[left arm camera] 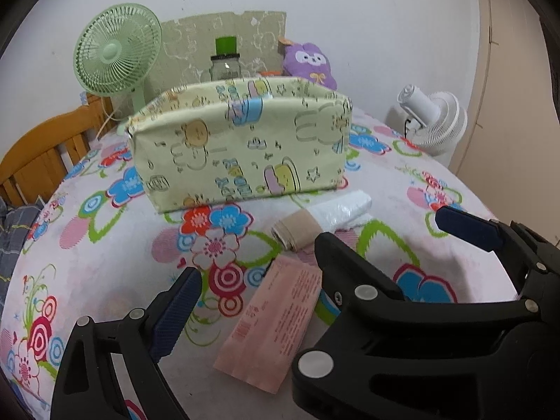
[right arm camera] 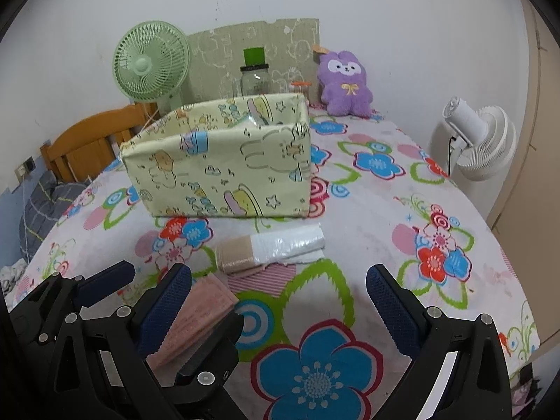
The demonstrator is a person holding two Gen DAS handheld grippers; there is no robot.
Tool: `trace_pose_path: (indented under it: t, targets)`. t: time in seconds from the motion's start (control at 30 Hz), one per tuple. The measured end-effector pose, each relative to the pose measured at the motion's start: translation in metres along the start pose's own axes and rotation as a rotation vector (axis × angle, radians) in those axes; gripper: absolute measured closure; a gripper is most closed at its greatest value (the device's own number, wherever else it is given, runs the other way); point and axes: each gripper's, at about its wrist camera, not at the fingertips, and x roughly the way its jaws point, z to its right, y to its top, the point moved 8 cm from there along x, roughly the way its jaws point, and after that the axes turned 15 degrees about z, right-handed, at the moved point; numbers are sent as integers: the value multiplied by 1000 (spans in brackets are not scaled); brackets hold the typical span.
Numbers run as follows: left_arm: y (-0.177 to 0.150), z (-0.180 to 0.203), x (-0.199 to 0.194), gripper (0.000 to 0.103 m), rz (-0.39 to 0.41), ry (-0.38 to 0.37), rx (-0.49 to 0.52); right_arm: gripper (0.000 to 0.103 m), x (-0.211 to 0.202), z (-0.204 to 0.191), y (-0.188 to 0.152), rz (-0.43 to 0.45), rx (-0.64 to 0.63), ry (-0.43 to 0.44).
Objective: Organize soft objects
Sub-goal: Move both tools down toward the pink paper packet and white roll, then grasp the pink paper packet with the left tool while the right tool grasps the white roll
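Two open tongs point(right arm camera: 280, 309), one pink packet point(left arm camera: 273, 322), one roll point(right arm camera: 269, 246).

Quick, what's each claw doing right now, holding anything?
Left gripper: open, holding nothing, pink packet between its fingers.
Right gripper: open, empty.

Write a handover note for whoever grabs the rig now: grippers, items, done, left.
Left gripper: open, empty, low over the pink packet.
Right gripper: open, empty, facing the bagged roll.
Items: the packet and roll both lie on the floral cloth, in front of the yellow fabric box. Purple plush sits behind the box, by the wall.
Done: nothing visibly put away; the box interior is mostly hidden, with something clear just showing over its rim.
Left: probably pick up the packet and roll and drop them into the box; maybe the plush too.
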Motion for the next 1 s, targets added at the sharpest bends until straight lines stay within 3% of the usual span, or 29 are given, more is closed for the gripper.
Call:
trace_pose_path:
  t: [0.37,0.53,0.63,0.8,1.0]
  targets:
    - [-21,-2,6,17,-62,-17,-17,2,6,-1,-19,-52,-7,-10]
    - [-22,-3,7,22,-55,-1,-7,2,9,-1,-22,-63,-3,-10]
    - [-21,-4,6,31,-54,7,0,2,10,-2,-23,-68,3,-4]
    - [-19,-5,4,60,-58,5,-5,2,11,-5,-20,-62,0,1]
    - [-17,-9,1,62,-62,2,-17,1,12,-12,-17,-59,2,23]
